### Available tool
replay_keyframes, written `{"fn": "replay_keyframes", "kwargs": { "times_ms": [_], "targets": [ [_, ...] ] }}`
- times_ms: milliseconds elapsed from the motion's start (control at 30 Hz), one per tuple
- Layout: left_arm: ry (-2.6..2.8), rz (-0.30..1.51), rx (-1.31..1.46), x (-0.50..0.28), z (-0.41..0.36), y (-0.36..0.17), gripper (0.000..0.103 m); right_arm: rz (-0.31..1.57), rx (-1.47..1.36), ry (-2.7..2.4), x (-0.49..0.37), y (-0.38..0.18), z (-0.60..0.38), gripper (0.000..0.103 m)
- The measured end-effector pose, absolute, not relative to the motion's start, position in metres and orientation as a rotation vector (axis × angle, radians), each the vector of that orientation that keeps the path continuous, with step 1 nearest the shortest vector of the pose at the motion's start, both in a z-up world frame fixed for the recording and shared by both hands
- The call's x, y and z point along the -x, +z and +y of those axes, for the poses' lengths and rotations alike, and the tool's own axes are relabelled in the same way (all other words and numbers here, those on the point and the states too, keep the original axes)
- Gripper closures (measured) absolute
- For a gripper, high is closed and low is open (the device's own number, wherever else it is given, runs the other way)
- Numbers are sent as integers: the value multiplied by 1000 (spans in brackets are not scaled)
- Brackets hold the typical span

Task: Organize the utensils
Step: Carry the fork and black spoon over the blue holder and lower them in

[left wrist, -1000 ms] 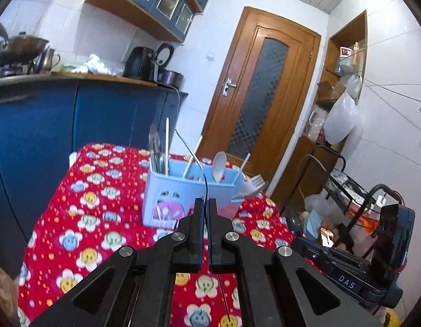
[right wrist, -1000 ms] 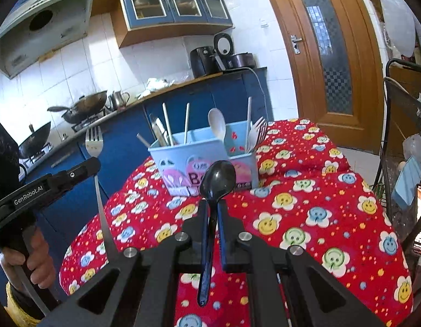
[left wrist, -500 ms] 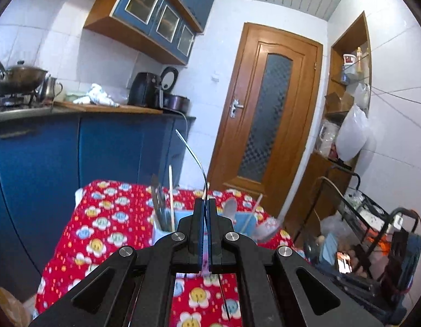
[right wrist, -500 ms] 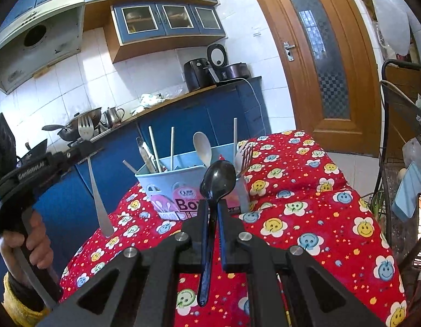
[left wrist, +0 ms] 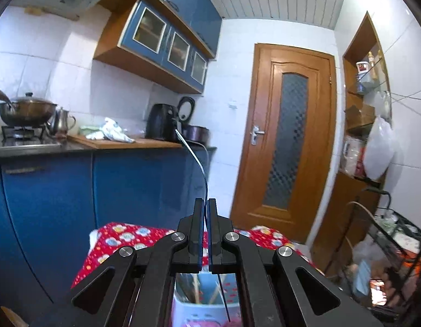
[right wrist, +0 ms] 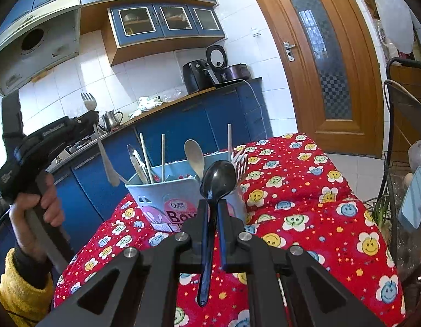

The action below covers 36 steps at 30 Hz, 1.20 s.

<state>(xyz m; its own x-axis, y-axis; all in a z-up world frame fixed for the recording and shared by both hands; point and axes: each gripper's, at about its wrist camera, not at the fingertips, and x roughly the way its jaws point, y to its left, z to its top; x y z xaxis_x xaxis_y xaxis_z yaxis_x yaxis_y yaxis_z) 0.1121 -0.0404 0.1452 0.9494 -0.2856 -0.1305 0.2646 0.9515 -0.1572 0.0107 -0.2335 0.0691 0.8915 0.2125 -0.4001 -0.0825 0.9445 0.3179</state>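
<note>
A pale blue utensil box (right wrist: 183,193) stands on a tabletop (right wrist: 306,218) covered in a red cloth printed with smiling flowers. It already holds chopsticks, a pale spoon (right wrist: 194,158), a white fork and a few other handles, all standing upright. Just in front of the box, the right hand-held gripper (right wrist: 213,218) is clamped narrowly on the handle of a black spoon (right wrist: 217,178), bowl pointing up toward the box. To the left of the box and above its rim, the left hand-held gripper (right wrist: 92,118) is closed tight on the middle of a metal fork (right wrist: 101,141), tines up and handle end hanging just beside the box's left edge; a hand (right wrist: 37,218) in a yellow sleeve holds it. Over the last second the left gripper has lifted and moved across to the box: its own camera, which a second ago showed the box ahead on the cloth, now looks over it to the blue cabinets and wooden door, with only the box's open top (left wrist: 207,297) visible below the fingers. The fork seems nearly placed for lowering in; the black spoon waits its turn.
</note>
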Motion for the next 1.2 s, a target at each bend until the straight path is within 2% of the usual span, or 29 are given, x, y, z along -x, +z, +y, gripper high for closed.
{"fn": "replay_keyframes", "kwargs": {
  "times_ms": [333, 667, 1000, 1200],
  "targets": [
    [-213, 124, 93, -139, -46, 120, 102, 426, -272, 168, -40, 80, -233, 95],
    [-201, 111, 88, -149, -46, 108, 102, 327, -303, 219, -88, 96, -226, 95],
    [-220, 148, 78, -156, -48, 91, 102, 314, -330, 203, -139, 77, -222, 94],
    [-235, 192, 77, -161, -51, 84, 101, 306, -274, 188, -136, 73, -215, 94]
  ]
}}
